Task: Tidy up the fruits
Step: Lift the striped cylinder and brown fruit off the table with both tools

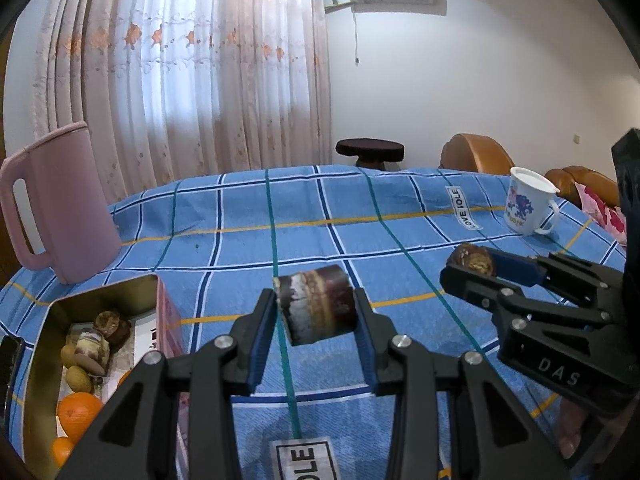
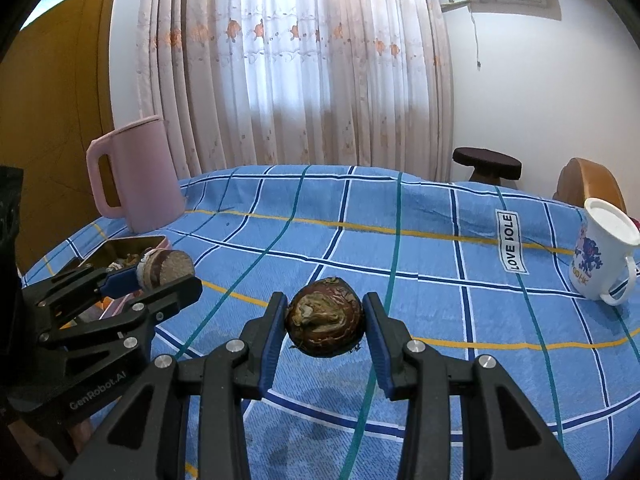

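Observation:
My left gripper (image 1: 316, 312) is shut on a dark banded cylindrical piece of fruit (image 1: 316, 304) and holds it above the blue checked tablecloth (image 1: 240, 248). It also shows in the right wrist view (image 2: 168, 270). My right gripper (image 2: 325, 320) is shut on a round brown fruit (image 2: 325, 322), held above the cloth; it shows in the left wrist view (image 1: 472, 260) too. A gold tin box (image 1: 44, 344) at the left holds oranges (image 1: 78, 410), small brownish fruits and similar dark pieces.
A pink jug (image 1: 60, 204) stands at the far left behind the tin. A white printed mug (image 1: 528, 208) stands at the far right. A dark stool (image 1: 370, 150) and brown chairs (image 1: 476, 154) are beyond the table.

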Motion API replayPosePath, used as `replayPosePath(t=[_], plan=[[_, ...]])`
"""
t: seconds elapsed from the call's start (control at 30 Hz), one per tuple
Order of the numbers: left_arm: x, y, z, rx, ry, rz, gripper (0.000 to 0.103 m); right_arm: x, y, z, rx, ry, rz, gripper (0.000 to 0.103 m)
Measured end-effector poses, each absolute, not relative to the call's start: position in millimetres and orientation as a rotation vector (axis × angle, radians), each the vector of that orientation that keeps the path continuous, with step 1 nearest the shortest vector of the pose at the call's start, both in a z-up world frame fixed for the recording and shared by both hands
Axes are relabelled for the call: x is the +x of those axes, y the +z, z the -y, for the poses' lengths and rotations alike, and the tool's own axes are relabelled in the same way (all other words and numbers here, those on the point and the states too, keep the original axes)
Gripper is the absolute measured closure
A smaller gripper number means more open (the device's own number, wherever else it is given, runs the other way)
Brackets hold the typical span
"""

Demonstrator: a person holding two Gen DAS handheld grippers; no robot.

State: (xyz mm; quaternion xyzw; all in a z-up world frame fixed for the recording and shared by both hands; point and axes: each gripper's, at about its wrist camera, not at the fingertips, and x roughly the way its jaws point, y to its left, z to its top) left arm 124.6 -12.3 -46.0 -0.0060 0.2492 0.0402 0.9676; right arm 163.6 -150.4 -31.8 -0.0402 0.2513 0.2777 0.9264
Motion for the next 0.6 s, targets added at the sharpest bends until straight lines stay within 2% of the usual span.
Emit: replayPosePath(t=[0.6], plan=[[110,-40,12,-0.012,0.098,-0.429,0.064,148,-24,156,-0.084,0.56,-0.414,0.062]])
